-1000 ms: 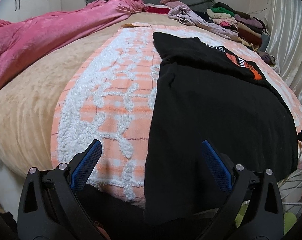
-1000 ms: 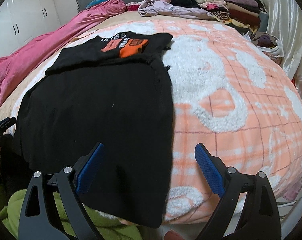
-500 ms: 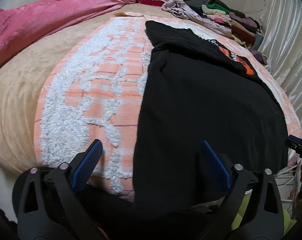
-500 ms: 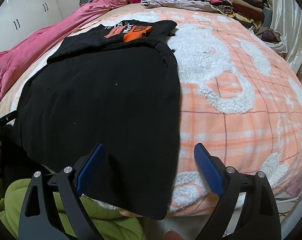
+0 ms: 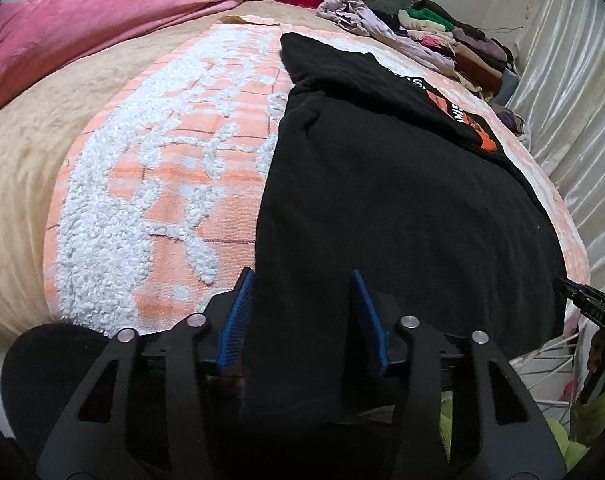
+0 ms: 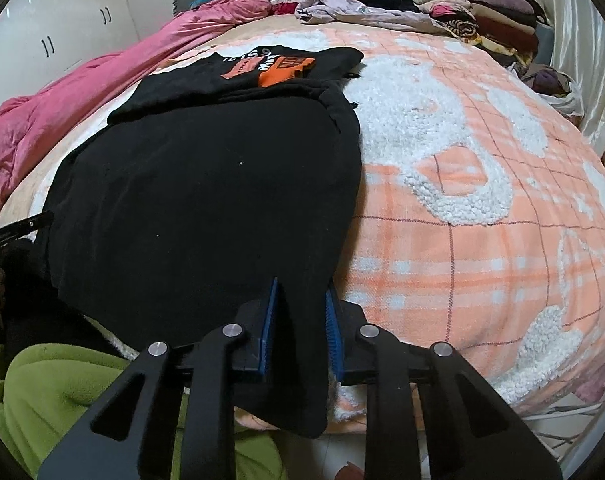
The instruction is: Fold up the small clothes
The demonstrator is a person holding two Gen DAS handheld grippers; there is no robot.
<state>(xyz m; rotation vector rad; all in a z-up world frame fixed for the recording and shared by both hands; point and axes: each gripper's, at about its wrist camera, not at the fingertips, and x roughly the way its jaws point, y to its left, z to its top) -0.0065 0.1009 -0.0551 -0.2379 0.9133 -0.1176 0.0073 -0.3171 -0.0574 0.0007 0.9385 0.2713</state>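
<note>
Bed (image 5: 26, 184): peach blanket (image 5: 174, 184), black shirt (image 5: 382, 200) over near edge.
Left gripper (image 5: 302, 312): closing, shirt hem between jaws.
Right gripper (image 6: 300, 324): closing, pinching shirt corner.

Both grippers closing in on shirt hem

Left gripper (image 5: 302, 316): jaws were wide a sec ago, w/ one blue pad over the orange-white blanket (image 5: 150, 184) and one over the black shirt (image 5: 382, 200); now much narrower, closing, w/ the shirt's near left corner between the pads. Right gripper (image 6: 301, 324): also wide before, now nearly together, closing, w/ the shirt's (image 6: 206, 200) near right corner between the pads. Both views sit lower and nearer the bed edge than before; shirt fills more of each.
</note>
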